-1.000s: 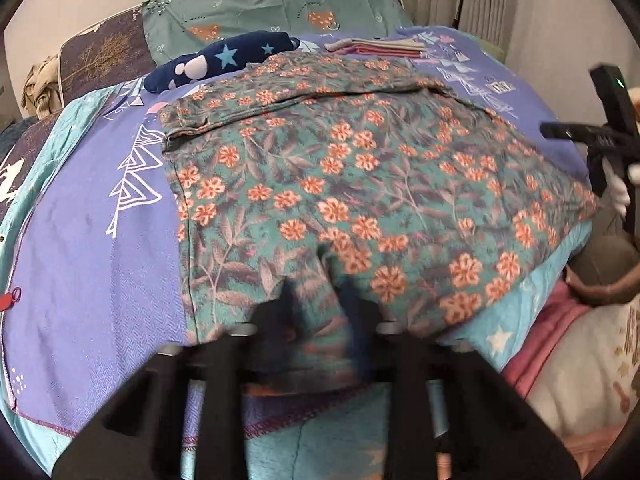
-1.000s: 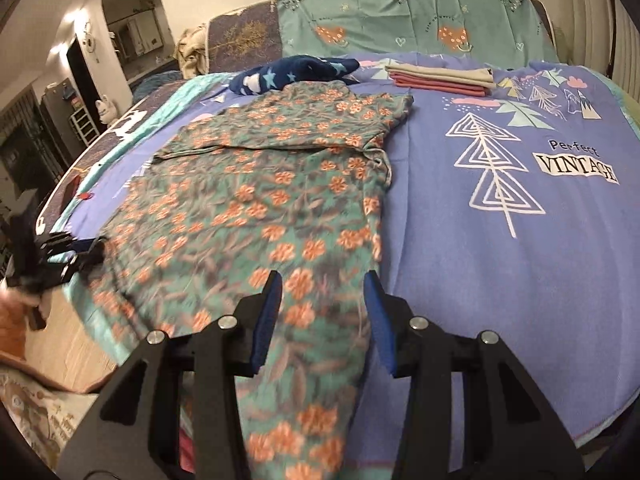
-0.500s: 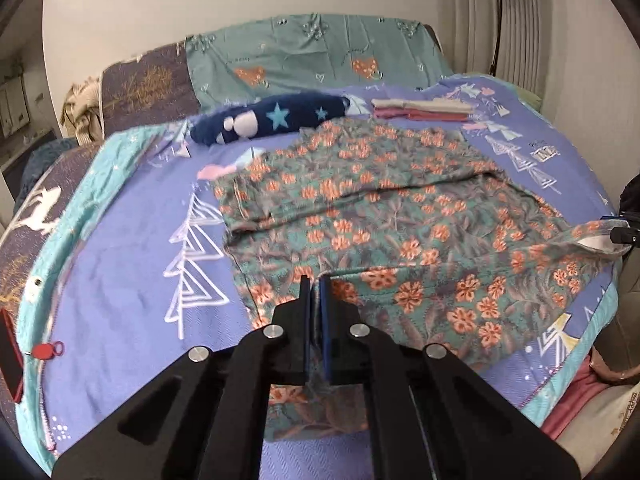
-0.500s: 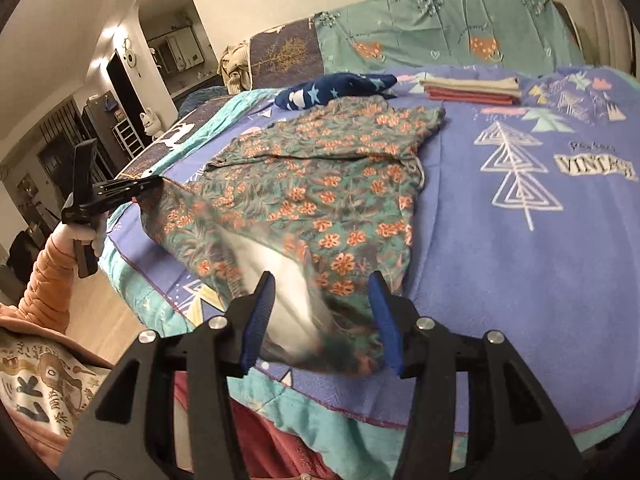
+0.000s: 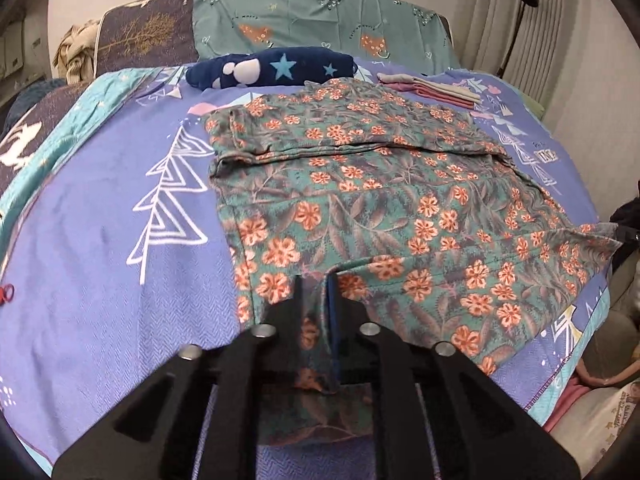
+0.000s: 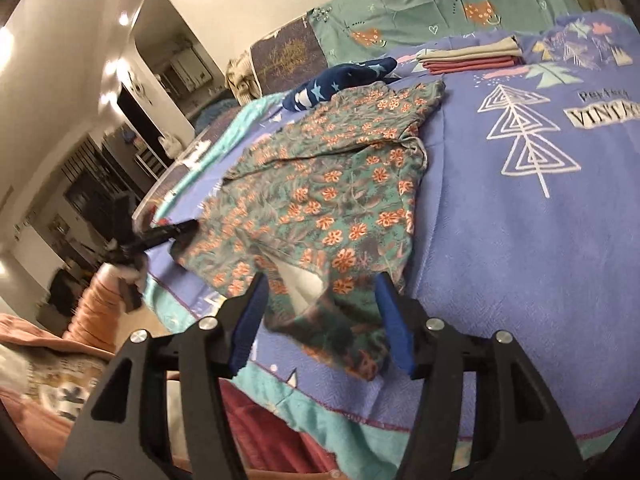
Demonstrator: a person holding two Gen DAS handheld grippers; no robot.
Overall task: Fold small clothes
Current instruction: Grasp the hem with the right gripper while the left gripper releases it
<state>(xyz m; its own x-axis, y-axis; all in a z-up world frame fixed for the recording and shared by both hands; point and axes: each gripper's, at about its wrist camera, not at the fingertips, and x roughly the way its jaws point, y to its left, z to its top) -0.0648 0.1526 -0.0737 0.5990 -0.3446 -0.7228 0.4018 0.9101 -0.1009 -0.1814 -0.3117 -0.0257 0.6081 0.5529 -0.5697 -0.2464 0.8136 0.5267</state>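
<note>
One flowered garment (image 5: 360,184) spread on the bed (image 5: 100,220), near hem rumpled at the edge. Left gripper (image 5: 314,280) slightly apart, right gripper (image 6: 320,280) wide, both just opening, cloth loose between. Probably between folds; next, regrip the hem. Seen only from the right wrist: left gripper at the garment's left corner.

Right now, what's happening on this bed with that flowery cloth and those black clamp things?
A person is folding a floral garment laid out on the purple bedspread, with a handheld gripper in each hand. Both work at its near edge. The left gripper and the right gripper each have fabric between their jaws, but both have just been opening, so neither seems to pinch it now. A folded stack sits near the pillows.
</note>
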